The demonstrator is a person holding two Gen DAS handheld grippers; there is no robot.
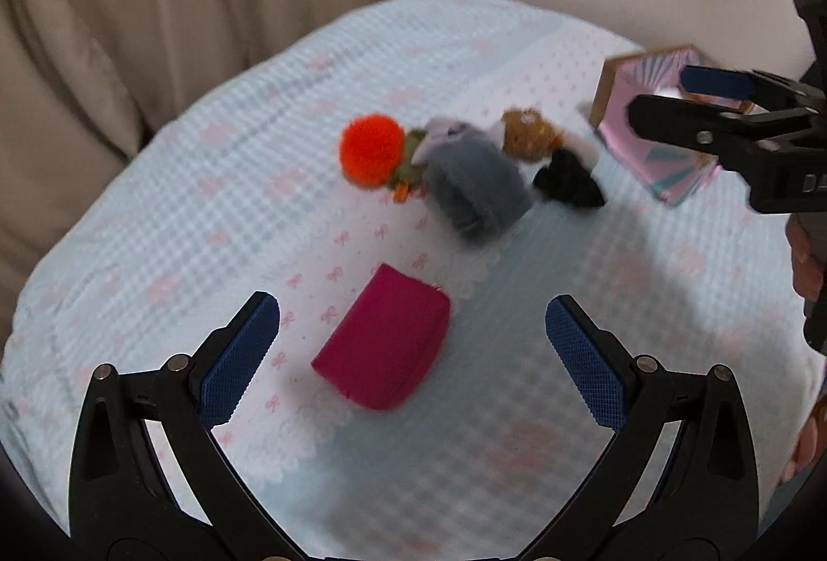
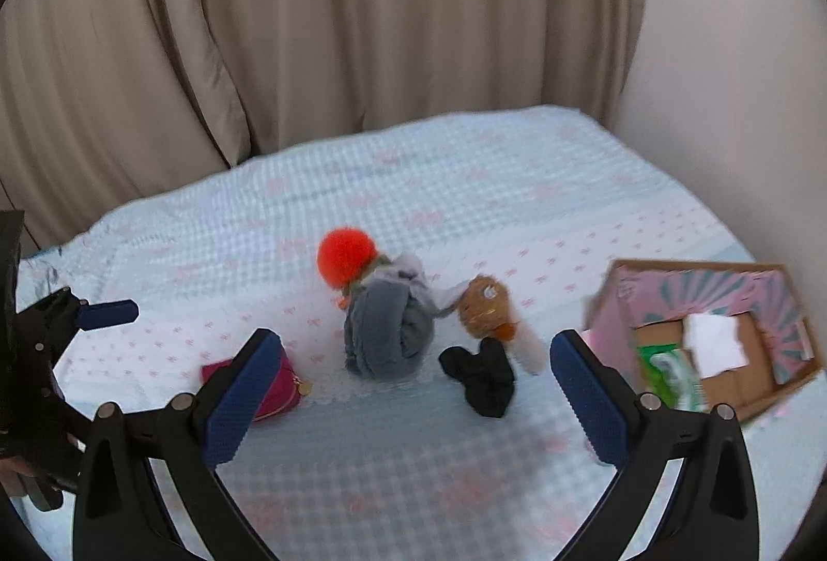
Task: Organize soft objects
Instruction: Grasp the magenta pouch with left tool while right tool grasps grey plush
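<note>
A magenta zip pouch (image 1: pixel 383 337) lies on the bed between and just beyond my open left gripper (image 1: pixel 412 344); it also shows in the right wrist view (image 2: pixel 281 382). Further off sit an orange pom-pom (image 1: pixel 370 149), a grey rolled plush (image 1: pixel 478 182), a brown plush (image 1: pixel 527 133) and a black cloth (image 1: pixel 568 181). My right gripper (image 2: pixel 416 398) is open and empty, hovering short of the grey plush (image 2: pixel 387 336) and the black cloth (image 2: pixel 483 377). The orange pom-pom (image 2: pixel 345 257) and the brown plush (image 2: pixel 483 305) lie beyond.
A pink cardboard box (image 2: pixel 620 302), open on top, stands at the right and holds a green packet (image 2: pixel 669 372) and white paper. The bed has a pale blue checked cover (image 1: pixel 181 199). Beige curtains (image 2: pixel 362 18) hang behind and a wall is at the right.
</note>
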